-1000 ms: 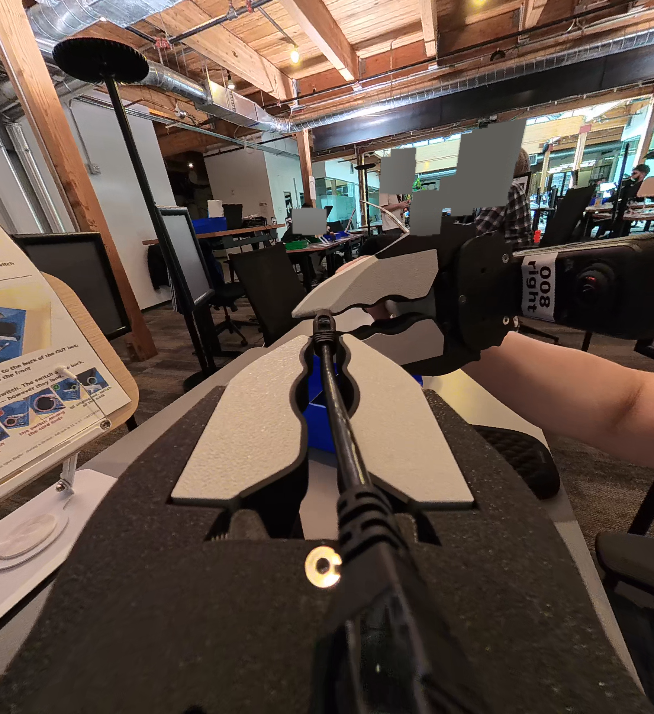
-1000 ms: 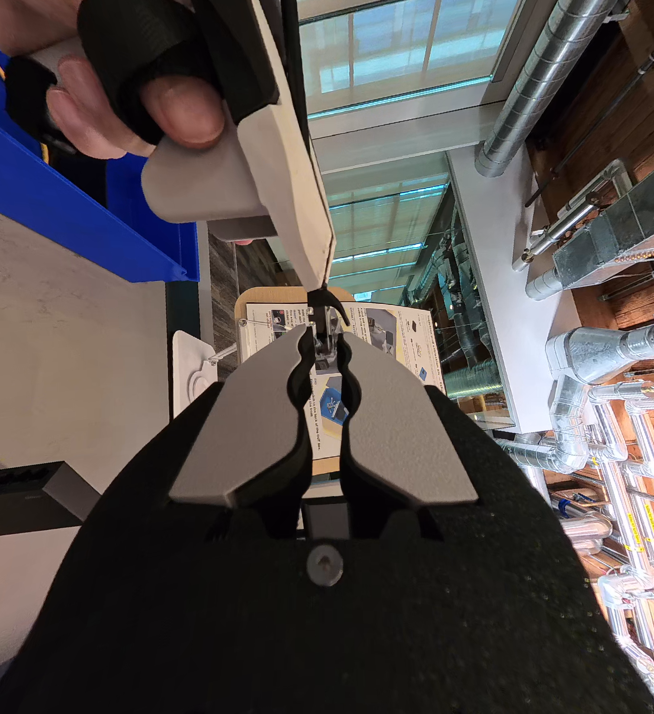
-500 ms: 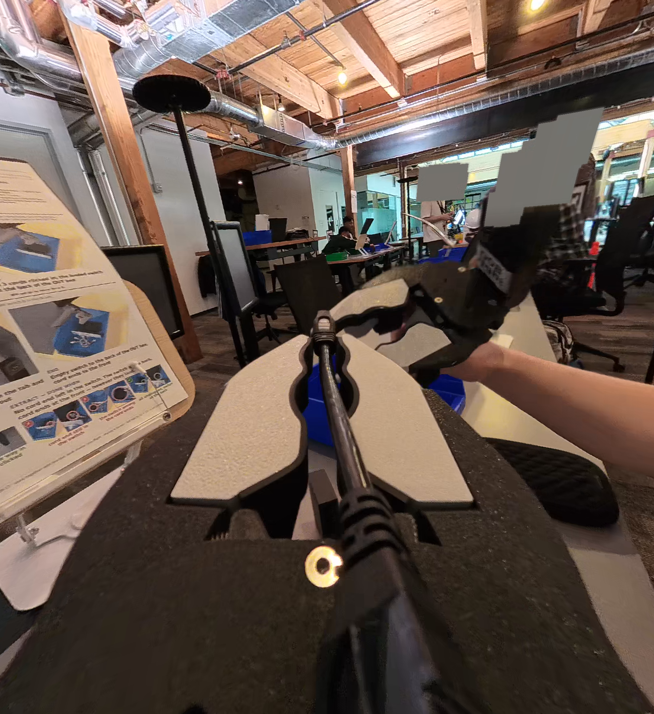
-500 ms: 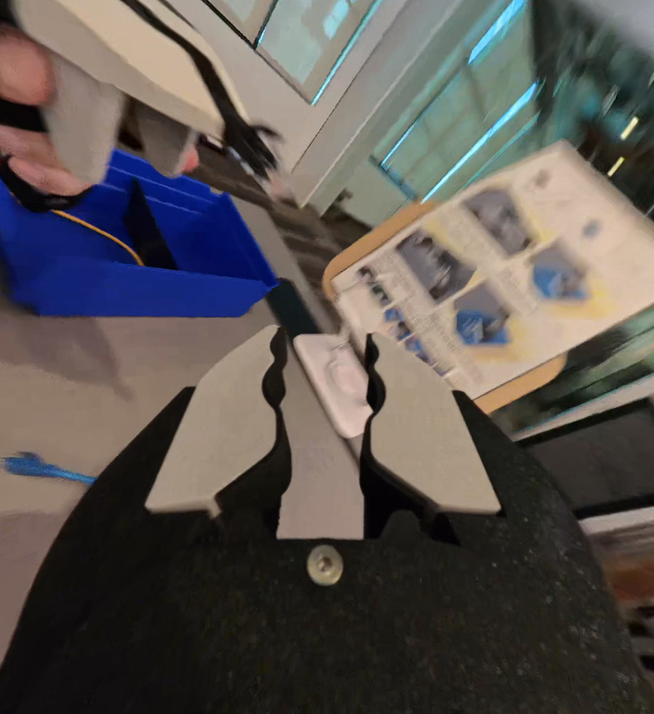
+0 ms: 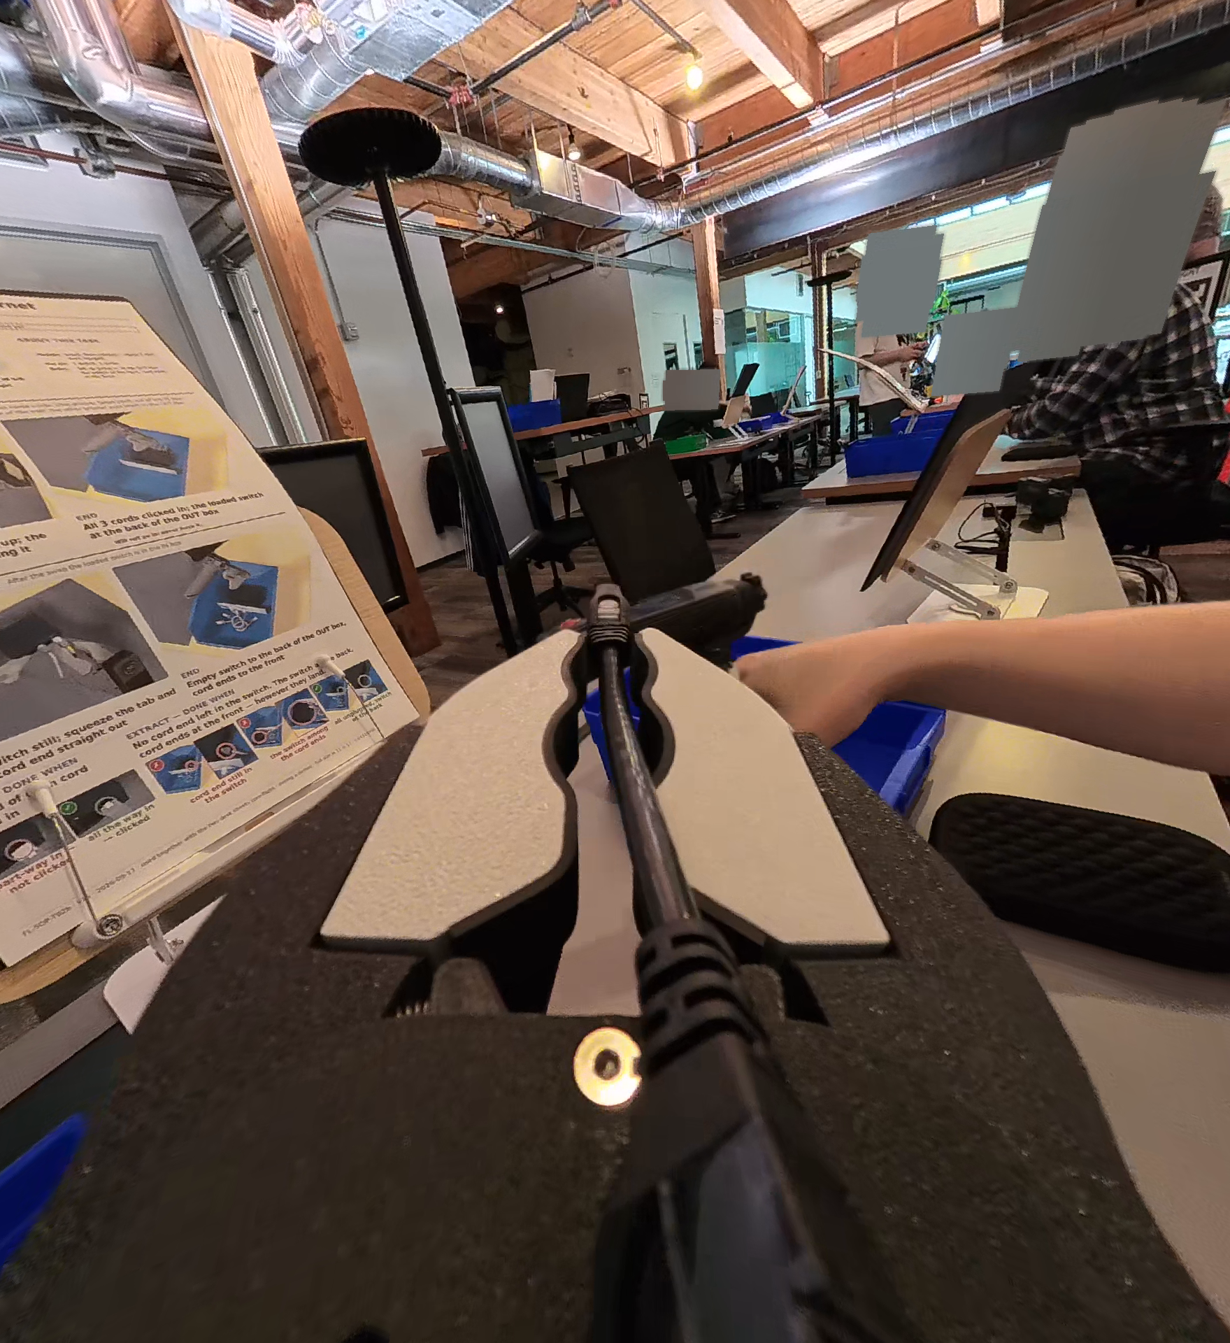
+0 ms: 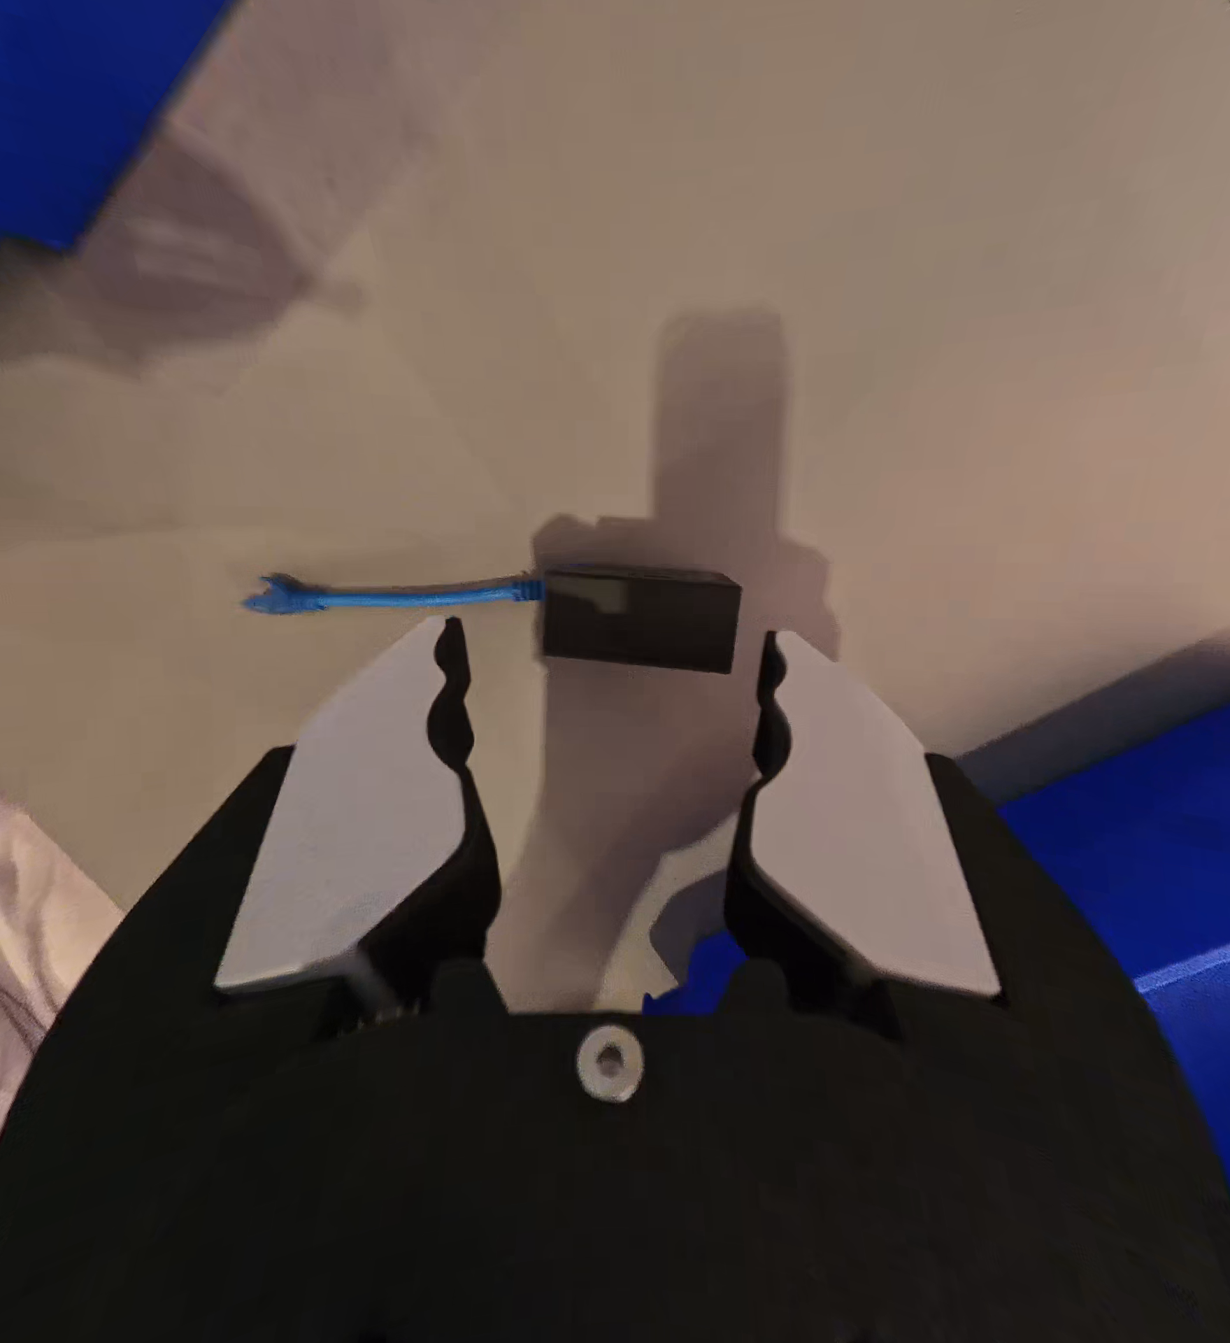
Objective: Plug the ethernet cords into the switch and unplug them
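- Timber beams, silver ducts and rows of desks fill the open workshop behind the pale table (image 5: 1142, 1090) in the left wrist view.
- At far left an instruction sheet (image 5: 125, 618) leans on a wooden stand; a black pole lamp (image 5: 408, 349) rises behind it.
- Centre, the left gripper (image 5: 608, 639) is clamped on a black ethernet cord (image 5: 641, 792), its grey fingers (image 5: 466, 799) pressed against the cable from both sides.
- One plug (image 5: 606, 607) of that cord sticks out past the fingertips; the other end's ribbed boot (image 5: 684, 974) lies over the gripper body toward the camera.
- Just beyond the fingers sits a blue bin (image 5: 888, 748), and a person's forearm (image 5: 997, 690) reaches in from the right above it.
- Right of the gripper a black quilted pad (image 5: 1098, 879) lies on the table.
- In the blurred right wrist view, a blue ethernet cord (image 6: 394, 599) lies on the table at left, one end meeting the left face of the black switch (image 6: 641, 618), the other plug free.
- The switch rests on the table ahead of the right gripper (image 6: 608, 632), whose jaws are spread wide with nothing between them.
- Blue bin edges show at the upper left corner (image 6: 52, 109) and lower right (image 6: 1178, 872).
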`<state>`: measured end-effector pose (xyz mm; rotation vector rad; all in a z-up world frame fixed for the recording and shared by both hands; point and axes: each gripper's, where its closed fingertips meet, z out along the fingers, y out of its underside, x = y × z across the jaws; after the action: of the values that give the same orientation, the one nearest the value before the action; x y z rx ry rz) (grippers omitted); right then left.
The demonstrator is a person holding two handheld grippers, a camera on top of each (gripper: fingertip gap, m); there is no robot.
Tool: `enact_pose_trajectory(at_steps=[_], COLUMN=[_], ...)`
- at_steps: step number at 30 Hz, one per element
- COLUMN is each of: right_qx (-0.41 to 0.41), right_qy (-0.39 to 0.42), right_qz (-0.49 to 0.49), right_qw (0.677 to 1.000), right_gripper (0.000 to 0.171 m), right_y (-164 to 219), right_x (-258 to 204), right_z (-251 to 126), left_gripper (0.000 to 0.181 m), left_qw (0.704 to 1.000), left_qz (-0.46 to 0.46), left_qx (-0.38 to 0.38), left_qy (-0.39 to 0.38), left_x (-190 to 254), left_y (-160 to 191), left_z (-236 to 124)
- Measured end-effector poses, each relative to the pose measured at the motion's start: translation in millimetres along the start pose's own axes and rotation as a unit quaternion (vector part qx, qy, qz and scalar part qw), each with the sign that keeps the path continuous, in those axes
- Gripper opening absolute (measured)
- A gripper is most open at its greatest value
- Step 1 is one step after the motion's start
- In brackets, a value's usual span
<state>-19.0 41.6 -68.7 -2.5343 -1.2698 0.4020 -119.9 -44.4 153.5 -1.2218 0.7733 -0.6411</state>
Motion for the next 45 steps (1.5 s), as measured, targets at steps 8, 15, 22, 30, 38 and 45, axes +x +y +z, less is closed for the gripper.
enact_pose_trajectory(at_steps=[8, 15, 22, 30, 38, 45], right_qx=[-0.131, -0.135, -0.140, -0.040, 0.113, 0.155], right_qy=[0.005, -0.006, -0.018, -0.129, -0.355, -0.383], right_qz=[0.035, 0.038, 0.045, 0.148, 0.324, 0.328], right_qw=[0.991, 0.990, 0.989, 0.980, 0.869, 0.850], right_gripper=[0.071, 0.062, 0.062, 0.061, 0.061, 0.061], right_y=[16, 15, 20, 10, -11, -36], right_x=[4, 5, 5, 7, -5, -21], right_z=[26, 39, 38, 34, 6, -16], left_gripper=[0.010, 0.010, 0.010, 0.010, 0.010, 0.010], left_qw=[1.000, 1.000, 1.000, 0.997, 0.993, 0.995], left_qz=[0.004, 0.002, 0.003, -0.038, -0.077, -0.060], left_qx=[-0.012, -0.011, -0.014, -0.065, -0.080, -0.069], left_qy=[0.007, 0.010, 0.013, 0.025, 0.035, 0.038], left_x=[3, 4, 6, 11, 12, 19], left_y=[5, 4, 6, 33, 46, 30], left_z=[3, 3, 5, 18, 24, 17])
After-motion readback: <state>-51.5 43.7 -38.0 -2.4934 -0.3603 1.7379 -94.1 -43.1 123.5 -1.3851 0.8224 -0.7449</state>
